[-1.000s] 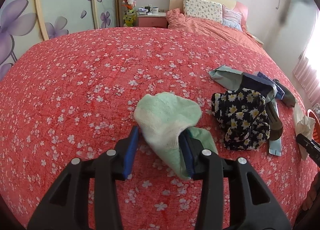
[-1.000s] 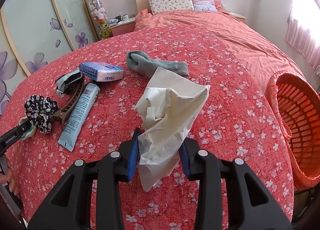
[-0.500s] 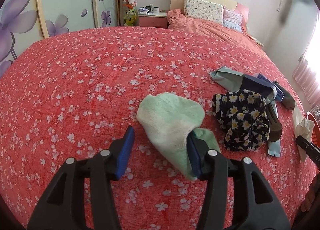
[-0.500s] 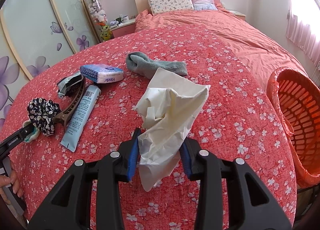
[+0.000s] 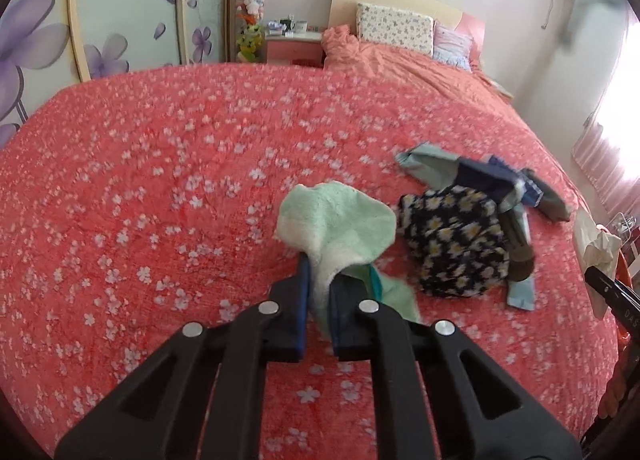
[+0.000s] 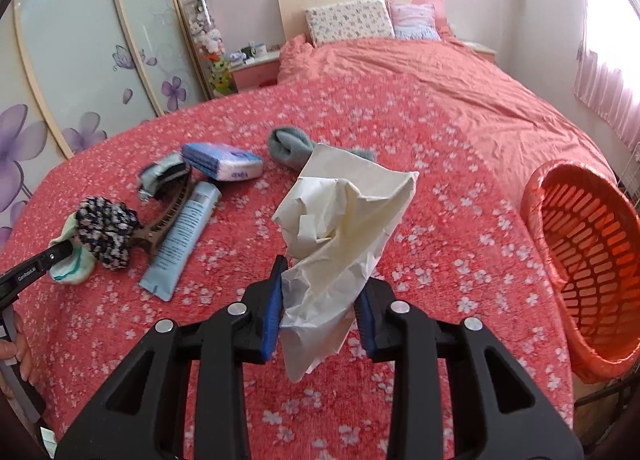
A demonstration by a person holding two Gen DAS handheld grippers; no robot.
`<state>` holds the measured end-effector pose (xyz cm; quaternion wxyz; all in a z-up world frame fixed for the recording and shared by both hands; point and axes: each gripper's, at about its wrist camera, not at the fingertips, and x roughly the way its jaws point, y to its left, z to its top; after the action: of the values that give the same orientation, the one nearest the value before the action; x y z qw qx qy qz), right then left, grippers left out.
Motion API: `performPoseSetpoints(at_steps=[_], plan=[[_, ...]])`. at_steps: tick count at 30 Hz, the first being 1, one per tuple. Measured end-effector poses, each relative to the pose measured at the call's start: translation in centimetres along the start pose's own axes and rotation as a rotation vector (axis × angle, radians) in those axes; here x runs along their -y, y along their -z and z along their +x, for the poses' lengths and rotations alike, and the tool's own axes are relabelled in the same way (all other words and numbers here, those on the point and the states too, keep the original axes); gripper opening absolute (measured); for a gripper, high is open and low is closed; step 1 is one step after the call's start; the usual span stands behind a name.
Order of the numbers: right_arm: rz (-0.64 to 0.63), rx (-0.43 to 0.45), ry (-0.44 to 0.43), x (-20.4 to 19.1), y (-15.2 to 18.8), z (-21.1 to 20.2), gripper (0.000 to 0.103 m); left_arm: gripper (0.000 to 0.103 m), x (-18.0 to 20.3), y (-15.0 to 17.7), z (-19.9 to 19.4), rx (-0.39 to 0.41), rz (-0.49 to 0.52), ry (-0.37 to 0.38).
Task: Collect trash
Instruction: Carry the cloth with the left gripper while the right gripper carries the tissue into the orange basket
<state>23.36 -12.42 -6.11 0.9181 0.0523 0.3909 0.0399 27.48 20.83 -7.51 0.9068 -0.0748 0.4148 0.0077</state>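
So both grippers are loaded. The left gripper (image 5: 318, 288) is clamped tight on a mint green sock (image 5: 336, 223), lifted just off the bed (image 5: 160, 179). The right gripper (image 6: 320, 292) is still squeezing down on a crumpled paper bag (image 6: 344, 219) already pinched between its pads. The orange basket (image 6: 588, 260) sits at the bed's right edge and looks empty, so nothing's binned yet. Left on the bed: tissue pack (image 6: 222, 161), tube (image 6: 182, 236), hair clip (image 6: 168, 207), scrunchie (image 6: 106, 227), grey sock (image 6: 288, 145).
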Motion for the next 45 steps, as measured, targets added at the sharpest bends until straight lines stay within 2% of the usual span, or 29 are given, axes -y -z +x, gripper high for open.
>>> performPoseSetpoints(at_steps=[10, 20, 30, 45], plan=[[-0.004, 0.087, -0.012, 1.0, -0.7, -4.6, 0.032, 0.01, 3.0, -1.9, -5.8, 0.103, 0.046, 0.022], [0.015, 0.16, 0.012, 3.7, -1.1, -8.1, 0.032, 0.01, 10.5, -3.3, -10.0, 0.173, 0.137, 0.127], [0.064, 0.211, 0.077, 8.5, -0.9, -10.8, 0.032, 0.01, 20.2, -2.9, -10.4, 0.182, 0.259, 0.265], [0.209, 0.227, 0.19, 19.0, -0.2, -11.2, 0.032, 0.01, 37.0, -0.2, -7.5, 0.109, 0.412, 0.522]])
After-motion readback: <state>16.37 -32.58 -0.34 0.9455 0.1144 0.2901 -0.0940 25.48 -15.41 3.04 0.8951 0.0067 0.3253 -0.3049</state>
